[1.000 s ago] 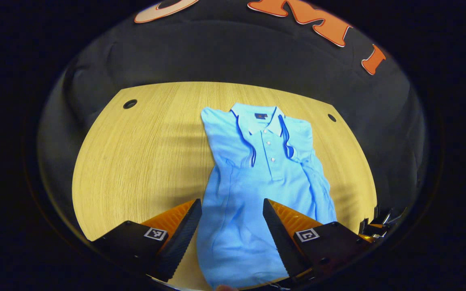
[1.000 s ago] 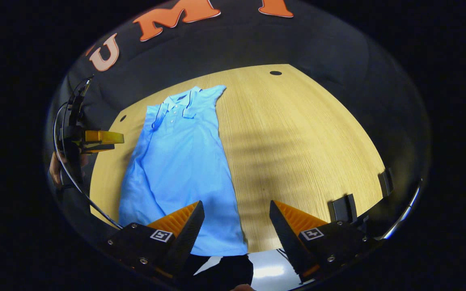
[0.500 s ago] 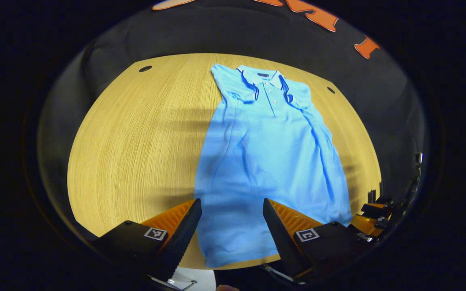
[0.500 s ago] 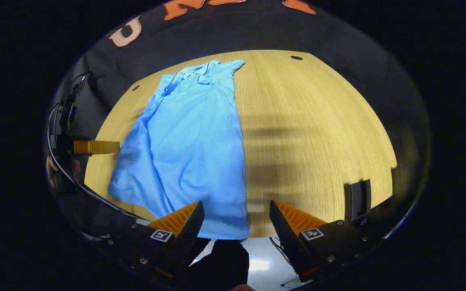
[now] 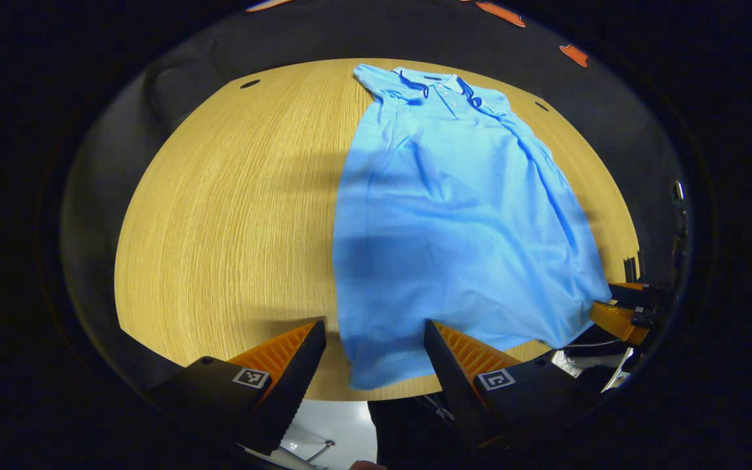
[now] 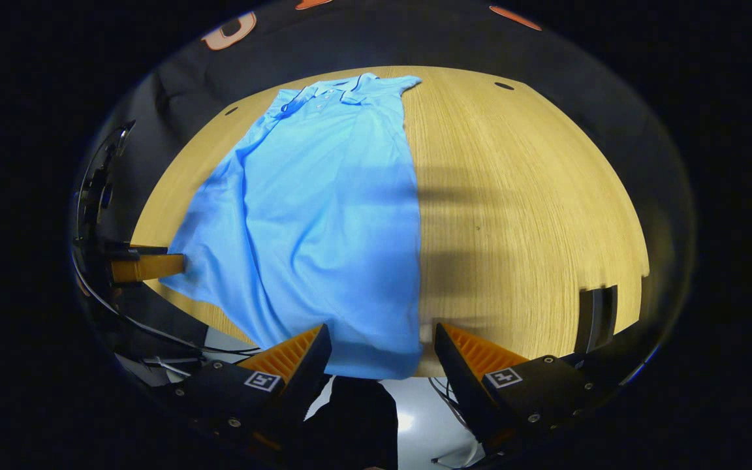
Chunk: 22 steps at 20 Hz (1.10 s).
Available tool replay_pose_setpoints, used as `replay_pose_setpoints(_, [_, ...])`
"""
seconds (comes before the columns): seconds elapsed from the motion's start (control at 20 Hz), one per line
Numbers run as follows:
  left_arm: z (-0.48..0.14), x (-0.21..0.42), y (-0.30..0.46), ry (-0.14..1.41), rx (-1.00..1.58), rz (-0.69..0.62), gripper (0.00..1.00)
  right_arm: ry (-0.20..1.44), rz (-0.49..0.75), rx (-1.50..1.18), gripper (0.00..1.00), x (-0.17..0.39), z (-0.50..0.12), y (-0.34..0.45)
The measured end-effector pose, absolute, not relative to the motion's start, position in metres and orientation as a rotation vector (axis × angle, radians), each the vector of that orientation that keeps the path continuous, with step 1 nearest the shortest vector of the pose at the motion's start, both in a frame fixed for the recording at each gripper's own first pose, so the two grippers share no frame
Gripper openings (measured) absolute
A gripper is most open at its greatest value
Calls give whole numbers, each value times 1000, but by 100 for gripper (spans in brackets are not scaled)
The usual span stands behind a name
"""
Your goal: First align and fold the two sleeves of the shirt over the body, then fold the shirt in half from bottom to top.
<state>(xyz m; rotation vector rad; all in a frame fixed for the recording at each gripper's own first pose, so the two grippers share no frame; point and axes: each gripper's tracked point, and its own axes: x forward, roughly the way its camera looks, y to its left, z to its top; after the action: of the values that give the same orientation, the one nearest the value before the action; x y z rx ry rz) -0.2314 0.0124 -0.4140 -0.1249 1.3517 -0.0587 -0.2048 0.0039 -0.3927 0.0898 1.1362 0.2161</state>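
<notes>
- Left gripper view: the left claw (image 5: pixel 375 349) hangs released, its jaws spread and holding nothing, just above the near edge of the desk (image 5: pixel 219 215). The blue shirt (image 5: pixel 454 222) lies flat with its collar (image 5: pixel 441 88) at the far end and its hem (image 5: pixel 408 369) directly ahead between the two fingers. A second ago this claw sat low over the shirt's lower body; it has since drawn back toward the person, so the whole garment and the desk's front edge are now in sight.
- Same view, far right: the right claw (image 5: pixel 617 316) appears close beside the hem corner, apparently not touching it.
- Meaning for the task, as I judge it: both sleeves (image 5: pixel 382 85) already look tucked over the body, giving a narrow strip, so the pull-back reads as lining up on the hem for the bottom-to-top fold.
- Right gripper view: the right claw (image 6: pixel 381 356) is likewise released and empty, jaws apart, with the shirt's (image 6: pixel 324 215) other hem corner (image 6: pixel 402 365) between its fingers at the desk (image 6: pixel 532 209) edge. It too has backed away over the last second.
- This view adds what the first lacks: the left claw (image 6: pixel 147 267) seen side-on by the hem, its trailing cable (image 6: pixel 154 326), and a dark bracket (image 6: pixel 596 316) on the near desk edge. The left gripper view gives the clearer look at the collar trim and folded sleeves.
</notes>
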Motion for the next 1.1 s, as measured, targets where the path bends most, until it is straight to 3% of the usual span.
replay_pose_setpoints(0.15, [-416,-229,13,1337,-92,-64,98,1132,211,62,95,-200,-394,3])
replay_pose_setpoints(0.25, [-416,-228,11,1342,-71,-61,98,1135,173,3,87,-199,-397,-6])
replay_pose_setpoints(0.3, [-417,-229,9,1348,-69,-60,98,1136,163,5,72,-198,-398,-3])
replay_pose_setpoints(0.4, [-414,-228,6,1350,-89,-38,93,1144,154,10,57,-197,-398,-1])
replay_pose_setpoints(0.45, [-417,-226,2,1342,-91,-40,79,1141,144,22,46,-193,-397,0])
replay_pose_setpoints(0.5, [-416,-223,-1,1331,-93,-51,72,1147,128,43,26,-191,-398,1])
replay_pose_setpoints(0.55, [-415,-221,-4,1329,-98,-61,39,1151,129,76,16,-187,-397,4])
replay_pose_setpoints(0.6, [-417,-220,-5,1340,-94,-71,24,1160,134,137,10,-185,-396,10])
replay_pose_setpoints(0.7, [-416,-213,-7,1332,-106,-93,10,1179,138,281,5,-183,-389,20])
replay_pose_setpoints(1.1, [-362,-141,-6,1177,-184,-161,8,1076,200,339,5,-136,-320,6])
